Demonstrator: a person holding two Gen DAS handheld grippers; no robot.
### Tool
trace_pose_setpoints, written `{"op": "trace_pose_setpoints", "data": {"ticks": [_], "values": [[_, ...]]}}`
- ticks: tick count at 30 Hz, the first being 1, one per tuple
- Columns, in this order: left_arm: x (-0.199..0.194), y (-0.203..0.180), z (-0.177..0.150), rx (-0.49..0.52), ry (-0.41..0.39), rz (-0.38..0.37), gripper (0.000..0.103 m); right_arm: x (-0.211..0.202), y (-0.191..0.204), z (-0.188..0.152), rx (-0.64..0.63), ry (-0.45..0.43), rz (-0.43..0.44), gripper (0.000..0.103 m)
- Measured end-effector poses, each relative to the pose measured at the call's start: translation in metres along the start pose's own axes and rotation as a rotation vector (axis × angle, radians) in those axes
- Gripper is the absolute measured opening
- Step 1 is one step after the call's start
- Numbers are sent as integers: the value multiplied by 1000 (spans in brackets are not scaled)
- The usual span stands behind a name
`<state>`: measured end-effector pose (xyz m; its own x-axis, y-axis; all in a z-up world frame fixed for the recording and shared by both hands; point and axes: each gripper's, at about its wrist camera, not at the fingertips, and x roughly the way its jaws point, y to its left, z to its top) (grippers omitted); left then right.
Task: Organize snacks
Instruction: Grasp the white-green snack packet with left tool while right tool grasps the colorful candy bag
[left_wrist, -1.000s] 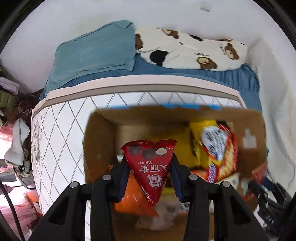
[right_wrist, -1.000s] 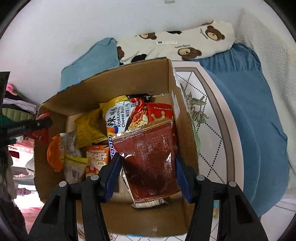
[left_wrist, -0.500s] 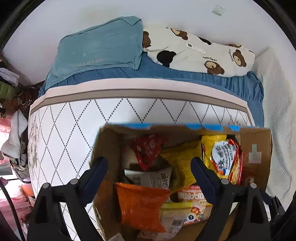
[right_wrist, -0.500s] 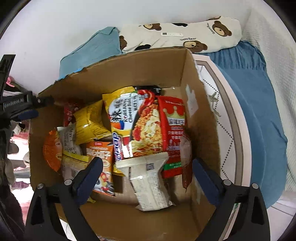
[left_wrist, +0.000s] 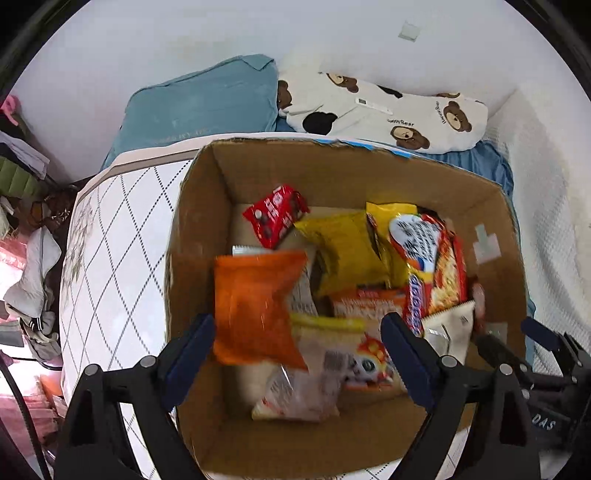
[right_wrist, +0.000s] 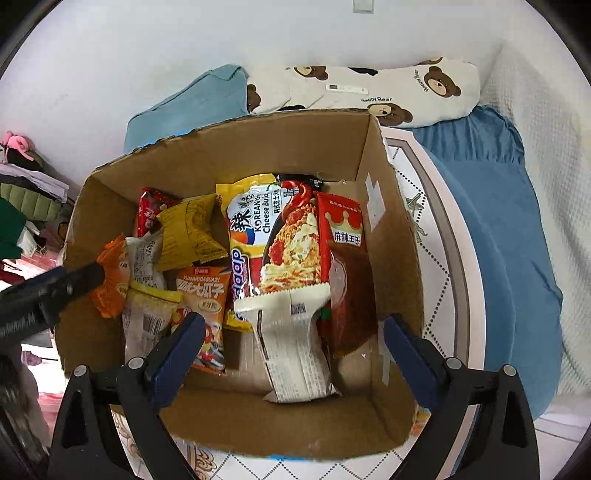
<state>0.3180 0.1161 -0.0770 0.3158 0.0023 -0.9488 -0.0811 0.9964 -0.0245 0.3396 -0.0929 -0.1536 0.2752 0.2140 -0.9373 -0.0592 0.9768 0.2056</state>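
Note:
A cardboard box (left_wrist: 199, 206) (right_wrist: 391, 236) stands on the bed and holds several snack packets. The small red packet (left_wrist: 275, 216) (right_wrist: 147, 210) lies at its far left corner. The dark red packet (right_wrist: 349, 299) leans on the right wall beside a Korean noodle packet (right_wrist: 280, 236). An orange packet (left_wrist: 255, 306), a yellow packet (left_wrist: 345, 247) and a white packet (right_wrist: 295, 343) lie among them. My left gripper (left_wrist: 297, 354) is open and empty above the box's near side. My right gripper (right_wrist: 293, 350) is open and empty above the box.
The box sits on a white quilted mattress (left_wrist: 110, 236) (right_wrist: 436, 236). A teal pillow (left_wrist: 207, 107) and a bear-print pillow (left_wrist: 388, 110) lie behind it against the wall. Blue bedding (right_wrist: 509, 236) is at the right. Clothes are piled at the left (left_wrist: 22, 173).
Both grippers opened. The left let the small red packet fall into the far left corner; the right let the dark red packet drop along the right wall. Both views now look deeper into the box.

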Motion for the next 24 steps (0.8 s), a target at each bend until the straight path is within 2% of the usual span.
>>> {"op": "trace_pose_setpoints", "data": {"ticks": [6,11,16,24], "values": [[-29,-10,-23,1,-67,-9,92,-27,1,-15,-16,-63,-4,99],[-56,-19,-45,10,-143,13,91,-57,4,-31,-37,-128,-5,99],[-82,-28,-72,26,-212,26,91,-95,5,-56,-63,-217,-25,99],[-125,-35,-116,19,-301,-4,91,-153,9,-97,-95,-325,-22,99]]}}
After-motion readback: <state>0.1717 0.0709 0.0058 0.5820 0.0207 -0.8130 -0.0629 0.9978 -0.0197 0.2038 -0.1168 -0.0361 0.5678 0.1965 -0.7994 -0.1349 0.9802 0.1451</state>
